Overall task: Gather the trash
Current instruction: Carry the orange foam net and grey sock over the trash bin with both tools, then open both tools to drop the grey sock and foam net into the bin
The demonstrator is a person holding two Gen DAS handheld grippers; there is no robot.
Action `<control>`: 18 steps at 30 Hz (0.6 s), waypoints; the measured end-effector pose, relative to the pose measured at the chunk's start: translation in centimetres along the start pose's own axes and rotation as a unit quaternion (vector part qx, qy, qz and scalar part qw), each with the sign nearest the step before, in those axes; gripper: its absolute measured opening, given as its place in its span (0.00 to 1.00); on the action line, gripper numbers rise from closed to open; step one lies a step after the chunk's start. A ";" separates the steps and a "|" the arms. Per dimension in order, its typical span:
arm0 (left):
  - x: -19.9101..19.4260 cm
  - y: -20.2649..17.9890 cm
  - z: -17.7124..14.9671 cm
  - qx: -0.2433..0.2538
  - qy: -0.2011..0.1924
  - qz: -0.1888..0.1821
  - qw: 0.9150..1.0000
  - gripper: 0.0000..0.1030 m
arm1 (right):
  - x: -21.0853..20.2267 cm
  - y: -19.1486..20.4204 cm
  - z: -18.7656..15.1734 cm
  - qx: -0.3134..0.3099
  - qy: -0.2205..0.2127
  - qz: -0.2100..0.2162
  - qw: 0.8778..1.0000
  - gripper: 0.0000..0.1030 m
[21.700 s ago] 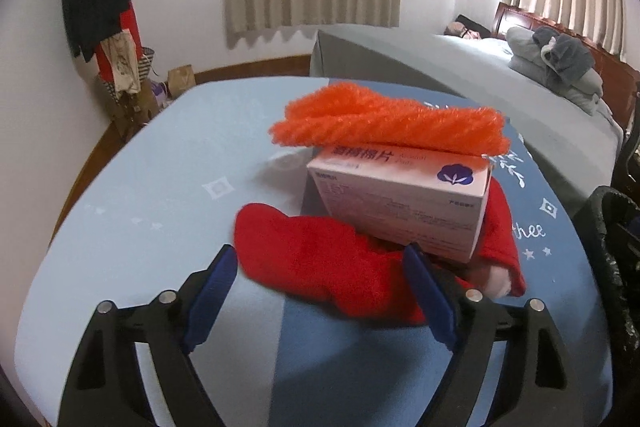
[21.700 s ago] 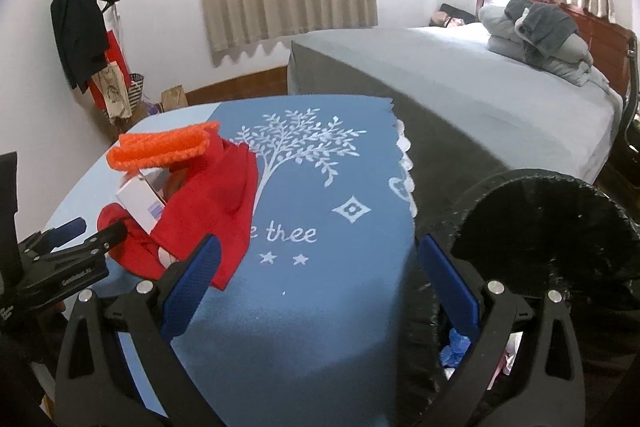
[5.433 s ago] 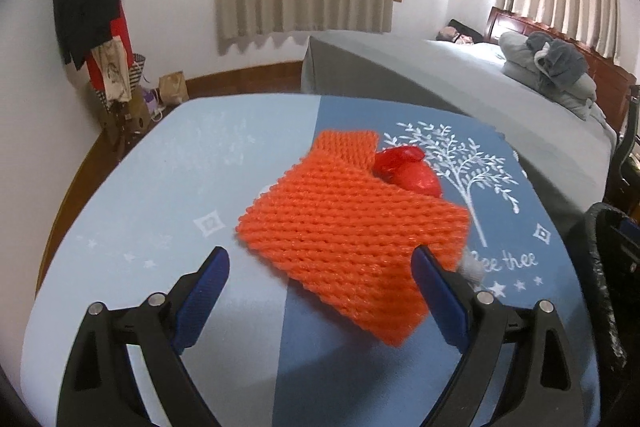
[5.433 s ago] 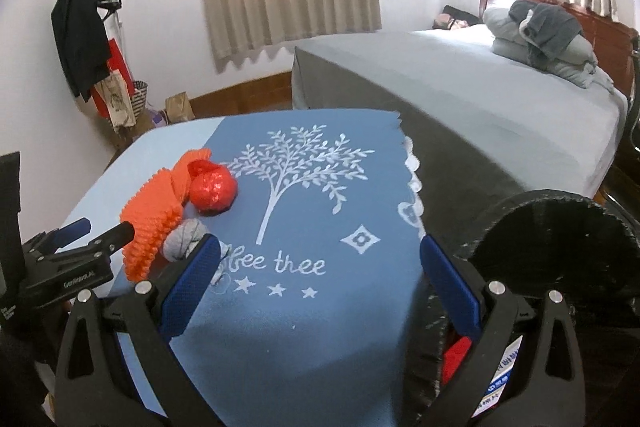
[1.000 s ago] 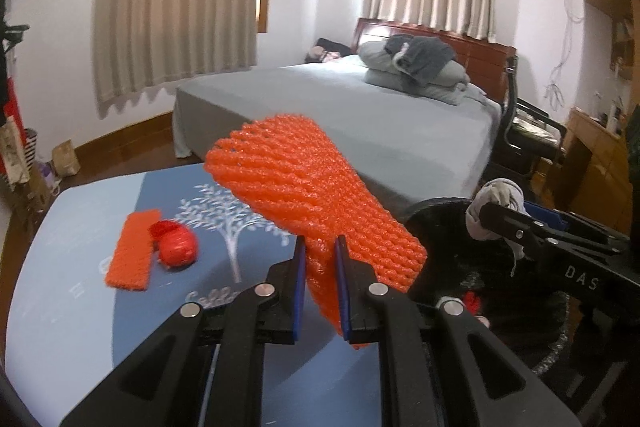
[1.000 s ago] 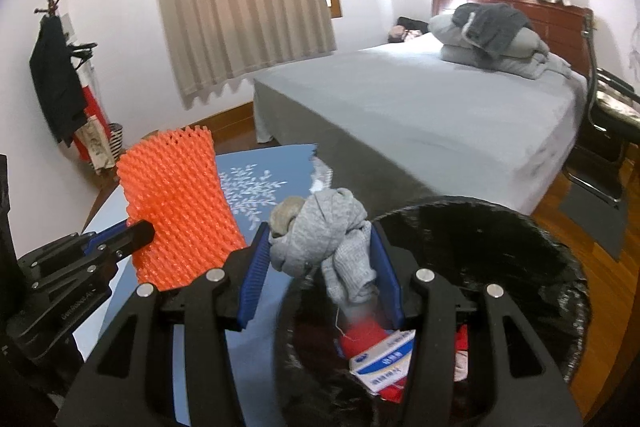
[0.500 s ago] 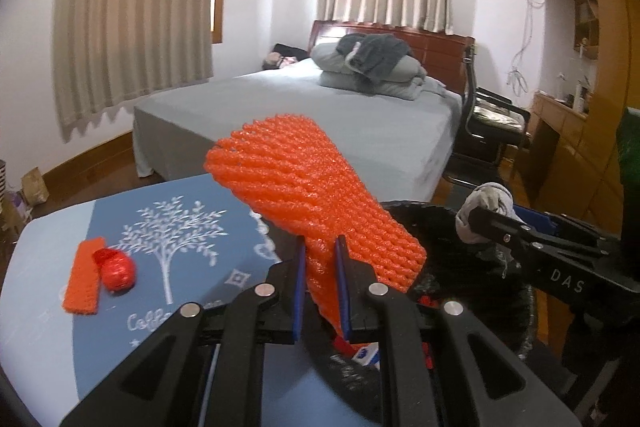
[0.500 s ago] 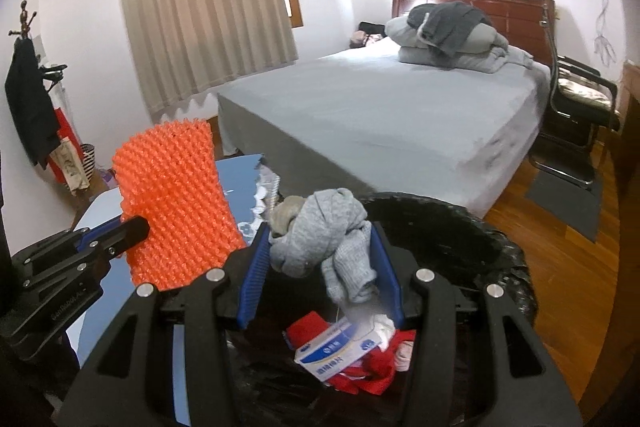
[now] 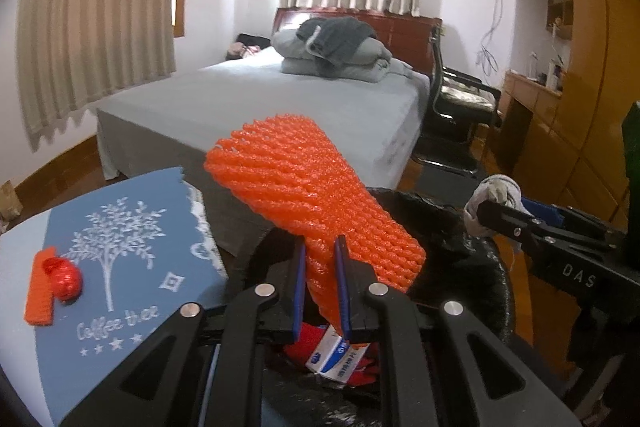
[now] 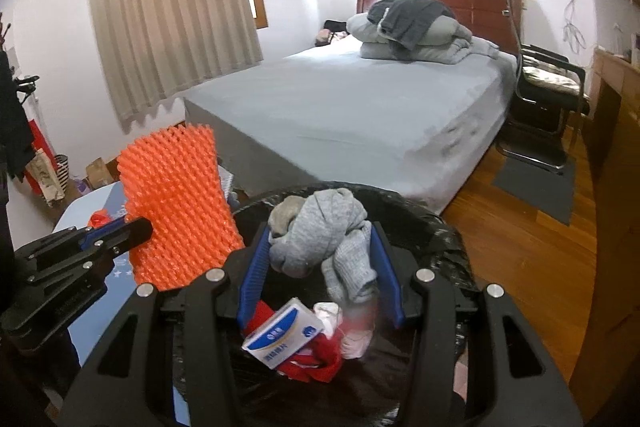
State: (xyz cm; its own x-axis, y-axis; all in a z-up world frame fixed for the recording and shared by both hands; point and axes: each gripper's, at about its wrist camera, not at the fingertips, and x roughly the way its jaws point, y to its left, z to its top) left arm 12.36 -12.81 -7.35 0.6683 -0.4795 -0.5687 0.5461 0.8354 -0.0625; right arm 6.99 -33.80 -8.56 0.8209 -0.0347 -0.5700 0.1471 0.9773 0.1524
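My left gripper (image 9: 320, 291) is shut on an orange foam net (image 9: 316, 195), held above the near rim of the black-lined trash bin (image 9: 492, 267). The net also shows at the left of the right wrist view, orange foam net (image 10: 176, 203). My right gripper (image 10: 320, 283) is shut on a crumpled grey sock (image 10: 320, 231), right over the bin's mouth (image 10: 440, 227). Down in the bin lie a white and blue box (image 10: 282, 343) and red cloth (image 10: 316, 355). A red ball (image 9: 66, 279) and a smaller orange net piece (image 9: 40, 287) rest on the blue tablecloth (image 9: 132, 315).
A grey bed (image 10: 360, 115) with folded bedding (image 10: 412, 31) stands behind the bin. A black chair (image 10: 552, 83) and wooden cabinets (image 9: 580, 67) are at the right, over a wood floor (image 10: 520, 227). Curtains (image 10: 172, 7) cover the windows.
Both grippers have swung right from over the table to over the bin, carrying the orange net and the grey sock. The bin's contents now show below both of them.
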 end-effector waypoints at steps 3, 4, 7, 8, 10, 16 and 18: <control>1.0 -0.8 -0.1 0.009 0.008 -0.004 1.000 0.13 | 0.2 -0.7 -0.2 0.003 0.002 -0.006 1.000 0.46; 1.2 -1.2 -0.1 0.011 0.010 -0.005 1.000 0.13 | 0.3 -0.9 -0.2 0.005 0.002 -0.007 1.000 0.46; 2.3 -1.9 -0.1 0.015 0.018 -0.008 1.000 0.13 | 0.7 -1.4 -0.5 0.007 0.006 -0.010 1.000 0.47; 2.6 -2.0 -0.2 0.017 0.020 -0.009 1.000 0.13 | 0.9 -1.7 -0.6 0.008 0.007 -0.011 1.000 0.47; 3.2 -2.4 -0.2 0.022 0.026 -0.010 0.999 0.13 | 1.1 -1.9 -0.7 0.011 0.010 -0.012 1.000 0.47; 4.6 -2.7 -0.3 0.024 0.041 -0.015 0.999 0.14 | 2.5 -2.6 -1.1 0.019 0.020 -0.011 1.000 0.47; 5.0 -2.7 -0.2 0.025 0.045 -0.014 0.999 0.14 | 3.0 -2.5 -1.1 0.017 0.024 -0.011 0.999 0.47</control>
State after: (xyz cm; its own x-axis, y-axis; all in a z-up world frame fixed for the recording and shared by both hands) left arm 14.16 -17.39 -10.25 0.6056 -0.4738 -0.6393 0.5900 0.8065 -0.0388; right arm 8.45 -36.16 -11.50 0.7895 -0.0442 -0.6121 0.1835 0.9688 0.1667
